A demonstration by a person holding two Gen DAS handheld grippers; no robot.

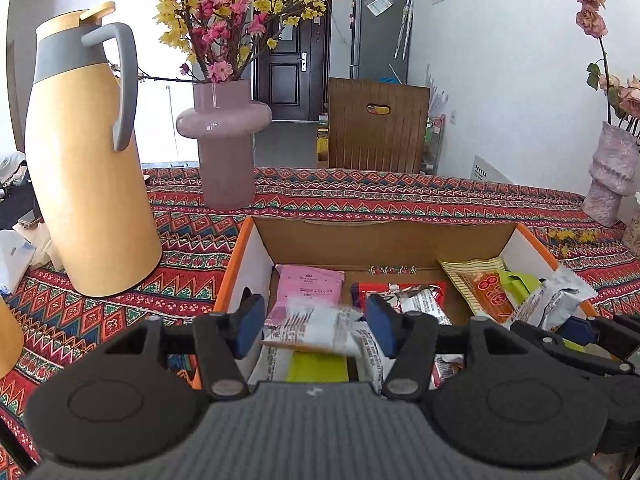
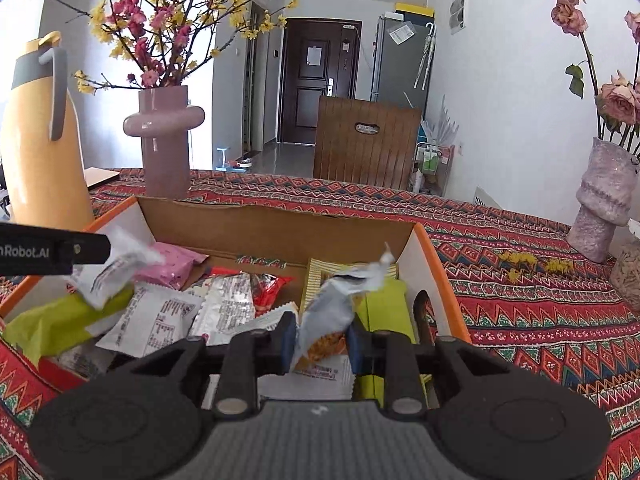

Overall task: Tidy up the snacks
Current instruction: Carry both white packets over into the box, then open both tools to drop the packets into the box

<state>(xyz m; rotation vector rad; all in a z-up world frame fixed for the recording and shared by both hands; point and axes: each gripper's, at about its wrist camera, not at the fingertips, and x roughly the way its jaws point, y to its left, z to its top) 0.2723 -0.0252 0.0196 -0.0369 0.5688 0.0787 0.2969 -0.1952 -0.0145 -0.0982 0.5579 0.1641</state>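
Since the snacks are being gathered into one place, both claws are held low over the open cardboard box (image 1: 240, 248) that stands on the patterned tablecloth (image 1: 360, 196). The left gripper (image 1: 316, 326) is seen with its jaws spread apart over the left part of the box, and a white packet (image 1: 308, 320) lies blurred between the pads without being pressed on both sides; it is judged to be loose, let go so that it drops among the snacks below. The right gripper (image 2: 321, 338) is held over the right part of the box with its jaws drawn narrow, and a grey packet (image 2: 332, 304) stands upright between them, touched on both sides as far as can be told, so it is taken as held.

Inside the box a pink packet (image 1: 310, 284) and a red packet (image 1: 400, 292) are laid flat toward the back, and a yellow packet (image 1: 480, 284) and a green carton (image 2: 384, 312) are leaned along the right wall, probably so that like items are kept together and room is left in the middle. Both claws are pointed downward into the box so that each packet can be set down inside its walls and not on the cloth.

An orange jug (image 1: 88, 184) and a pink vase (image 1: 226, 140) are stood just beside the box on its left and far side, so care is called for when the left claw is drawn back.
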